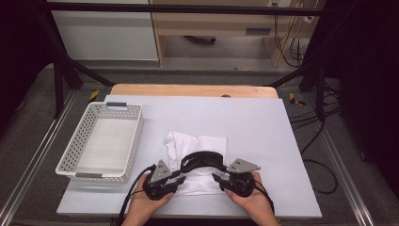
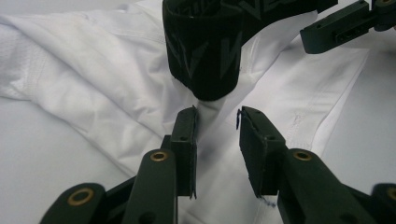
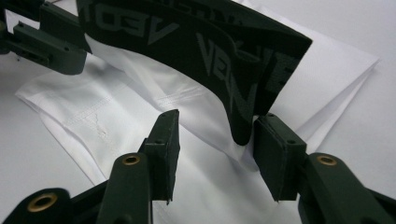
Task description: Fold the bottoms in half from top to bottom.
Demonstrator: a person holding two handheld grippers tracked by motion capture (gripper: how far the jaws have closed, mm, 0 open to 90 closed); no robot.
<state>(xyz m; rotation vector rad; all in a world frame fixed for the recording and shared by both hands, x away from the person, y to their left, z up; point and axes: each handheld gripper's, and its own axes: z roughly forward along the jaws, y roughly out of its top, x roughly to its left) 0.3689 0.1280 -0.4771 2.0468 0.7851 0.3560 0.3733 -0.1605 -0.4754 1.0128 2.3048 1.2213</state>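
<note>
The black band [image 1: 202, 160] lies curved on the white cloth [image 1: 197, 146], just ahead of both grippers. The left gripper [image 2: 217, 123] and right gripper [image 3: 215, 135] stand partly open, holding nothing. The band looks light, soft and floppy; its two ends seem best to grip.

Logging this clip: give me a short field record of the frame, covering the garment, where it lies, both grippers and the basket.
item: white garment with a black lettered waistband
position: on the white table cover, in front of the person
left gripper: open, jaws just short of the waistband's end, white fabric between them
right gripper: open, the waistband's other end beside one jaw, not clamped
basket: white, perforated, nothing inside, left of the garment
contact: pads not pressing on the cloth
</note>
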